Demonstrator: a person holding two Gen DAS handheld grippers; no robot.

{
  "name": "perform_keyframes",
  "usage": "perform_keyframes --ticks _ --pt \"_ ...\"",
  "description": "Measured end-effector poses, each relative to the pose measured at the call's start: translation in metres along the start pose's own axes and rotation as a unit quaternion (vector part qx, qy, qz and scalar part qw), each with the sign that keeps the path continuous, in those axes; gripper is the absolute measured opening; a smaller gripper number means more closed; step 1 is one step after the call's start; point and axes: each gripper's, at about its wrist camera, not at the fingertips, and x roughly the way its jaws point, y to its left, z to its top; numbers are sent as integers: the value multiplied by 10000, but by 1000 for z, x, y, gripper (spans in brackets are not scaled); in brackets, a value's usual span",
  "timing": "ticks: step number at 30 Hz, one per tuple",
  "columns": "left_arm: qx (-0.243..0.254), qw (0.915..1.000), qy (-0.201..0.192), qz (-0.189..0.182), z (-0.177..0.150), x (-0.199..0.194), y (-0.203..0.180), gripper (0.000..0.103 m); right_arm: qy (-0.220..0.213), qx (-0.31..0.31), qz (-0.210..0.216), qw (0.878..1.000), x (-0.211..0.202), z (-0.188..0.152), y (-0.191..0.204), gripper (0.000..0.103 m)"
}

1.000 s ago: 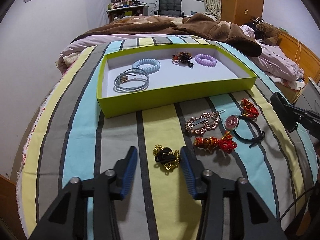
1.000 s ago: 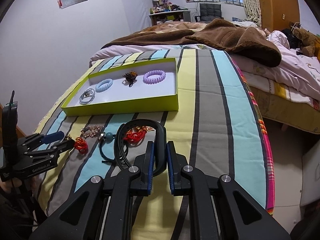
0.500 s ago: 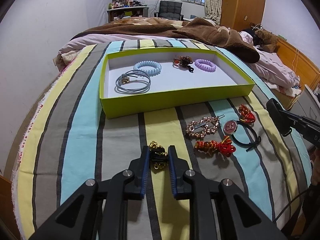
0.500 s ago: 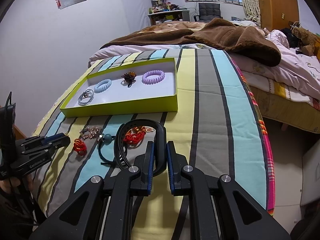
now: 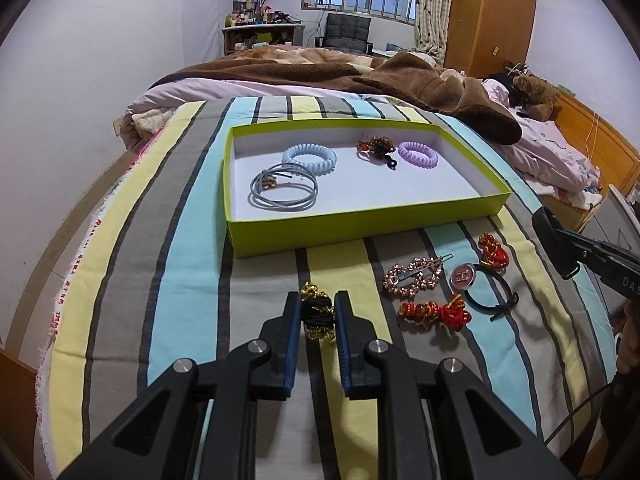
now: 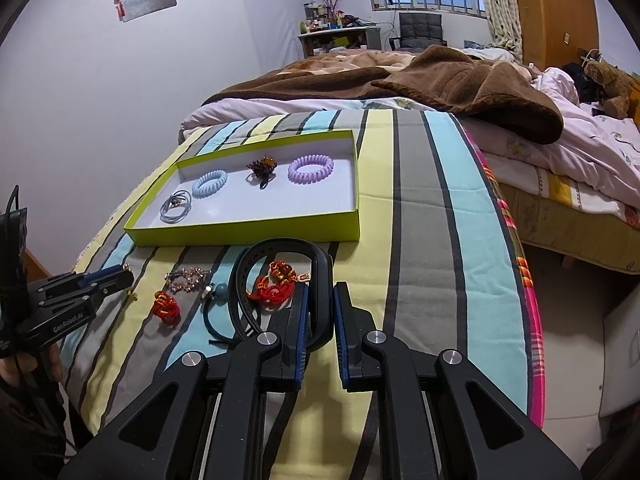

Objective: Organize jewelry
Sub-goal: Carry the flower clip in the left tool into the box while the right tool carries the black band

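My left gripper (image 5: 318,314) is shut on a black-and-gold hair tie (image 5: 317,314) just above the striped bedspread. My right gripper (image 6: 321,312) is shut on a black headband (image 6: 320,270) that arches over a red beaded tie (image 6: 276,286). Ahead lies a lime-green tray (image 5: 360,226) holding a blue coil tie (image 5: 309,156), a grey cord loop (image 5: 284,192), a brown beaded tie (image 5: 376,146) and a purple coil tie (image 5: 418,154). Loose on the spread: a rose-gold clip (image 5: 412,278), a red-and-gold tie (image 5: 434,314), a pink-button elastic (image 5: 464,276) and another red tie (image 5: 494,250).
A brown blanket (image 5: 400,80) and pale bedding lie beyond the tray, with a teddy bear (image 5: 534,94) at the far right. The bedspread's edge (image 6: 528,300) drops to the floor on the right. The left gripper (image 6: 80,296) shows at the left in the right wrist view.
My left gripper's jaws closed from wide apart onto the black-and-gold hair tie and lifted it slightly. The right gripper kept still on the headband.
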Motion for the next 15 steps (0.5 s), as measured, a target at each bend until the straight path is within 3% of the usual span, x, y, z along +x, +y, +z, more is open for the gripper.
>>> perform_keyframes --ticks 8,15 --pt "-26 9999 -124 -44 11 -7 3 17 -64 -43 15 10000 -1 9 2 13" --pt "-35 9993 -282 -252 39 -6 1 17 -78 -249 -31 9997 9 36 7 13"
